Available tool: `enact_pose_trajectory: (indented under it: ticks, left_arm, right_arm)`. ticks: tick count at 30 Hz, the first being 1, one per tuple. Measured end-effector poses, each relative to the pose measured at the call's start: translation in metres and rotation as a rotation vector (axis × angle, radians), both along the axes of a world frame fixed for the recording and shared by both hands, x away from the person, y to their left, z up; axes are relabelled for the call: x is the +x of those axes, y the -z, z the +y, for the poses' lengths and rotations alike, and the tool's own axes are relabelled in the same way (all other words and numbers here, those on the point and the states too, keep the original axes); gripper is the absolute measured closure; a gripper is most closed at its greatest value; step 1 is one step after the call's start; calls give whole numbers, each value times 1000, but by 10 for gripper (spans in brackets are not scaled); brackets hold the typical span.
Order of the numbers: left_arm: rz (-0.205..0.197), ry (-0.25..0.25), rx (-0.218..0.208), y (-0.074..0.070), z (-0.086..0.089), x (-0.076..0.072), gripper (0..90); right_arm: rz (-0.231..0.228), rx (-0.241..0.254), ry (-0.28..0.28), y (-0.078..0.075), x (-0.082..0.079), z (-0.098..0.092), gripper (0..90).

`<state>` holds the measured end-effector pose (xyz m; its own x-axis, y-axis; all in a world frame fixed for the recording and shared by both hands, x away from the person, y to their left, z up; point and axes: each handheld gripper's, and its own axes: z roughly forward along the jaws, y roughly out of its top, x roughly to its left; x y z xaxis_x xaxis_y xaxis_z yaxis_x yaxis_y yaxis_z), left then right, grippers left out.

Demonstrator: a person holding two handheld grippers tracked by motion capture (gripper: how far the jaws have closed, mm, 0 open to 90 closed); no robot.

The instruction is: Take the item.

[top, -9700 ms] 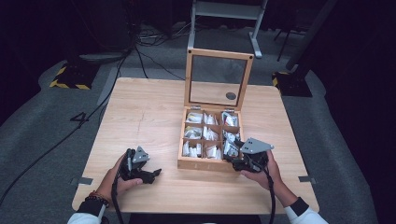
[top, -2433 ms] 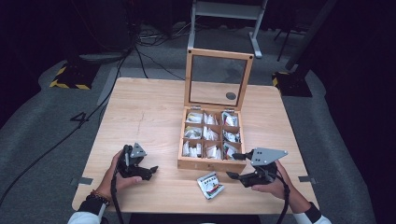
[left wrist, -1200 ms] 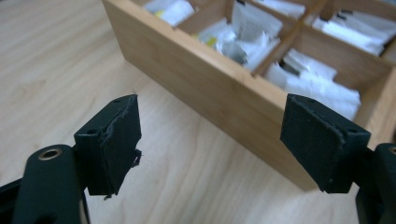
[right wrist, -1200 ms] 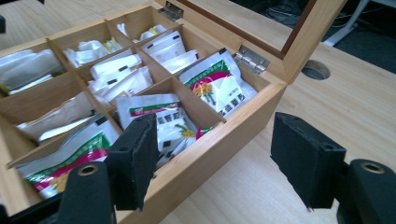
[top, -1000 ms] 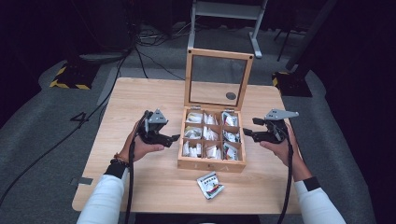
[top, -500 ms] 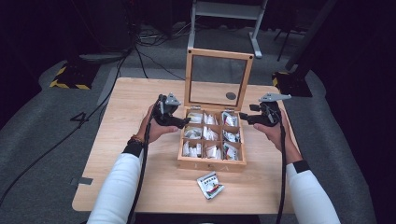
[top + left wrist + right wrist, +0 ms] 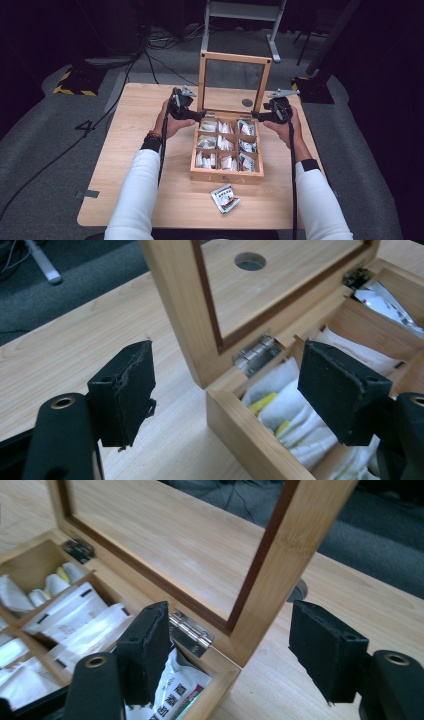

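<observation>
A wooden box [image 7: 226, 175] with nine compartments of white sachets stands open on the table, its framed lid [image 7: 234, 58] upright at the back. My left gripper [image 7: 200, 116] is at the box's back left corner and is open. In the left gripper view its jaws [image 7: 227, 365] frame the lid's left post [image 7: 175, 305] and a hinge [image 7: 256, 354] without touching them. My right gripper [image 7: 256, 116] is open at the back right corner. In its own view the right gripper [image 7: 235, 630] has the lid's right post [image 7: 285, 555] and a hinge [image 7: 190, 632] ahead of it.
One sachet [image 7: 225, 198] lies loose on the table [image 7: 130, 150] in front of the box. A round hole [image 7: 247, 102] in the tabletop shows through the lid's pane. Cables and a metal stand [image 7: 240, 10] are on the floor beyond the table's far edge.
Both hands have moved away from me along the box's sides, from about its middle to its back corners beside the lid. The jaws stay apart.
</observation>
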<state>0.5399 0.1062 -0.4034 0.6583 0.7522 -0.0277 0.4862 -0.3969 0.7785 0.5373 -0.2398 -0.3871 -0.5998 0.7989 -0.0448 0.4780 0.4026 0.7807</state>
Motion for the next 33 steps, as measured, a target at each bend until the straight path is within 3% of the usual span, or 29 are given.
enact_pose_trajectory:
  ticks: [4,6,13,15,21,26,32,33]
  left_arm:
    - [9,-37,-19,0,-3,7,234]
    - [19,-46,4,2,-7,10,235]
    - [23,-68,27,9,-20,18,249]
    - [21,-70,22,9,-21,20,259]
    - [19,-40,21,6,-23,23,421]
    - [22,-39,10,7,-23,26,432]
    - [25,-40,21,9,-25,29,457]
    - [11,-44,26,8,-25,29,466]
  right_arm:
    - [1,34,24,0,5,0,354]
    - [-9,20,42,1,8,0,362]
    - [5,71,68,5,16,-5,405]
    - [0,65,73,7,18,-5,426]
    - [16,56,77,13,22,-1,477]
    - [28,23,72,18,25,4,514]
    - [41,39,70,21,28,7,515]
    - [41,38,71,20,28,8,517]
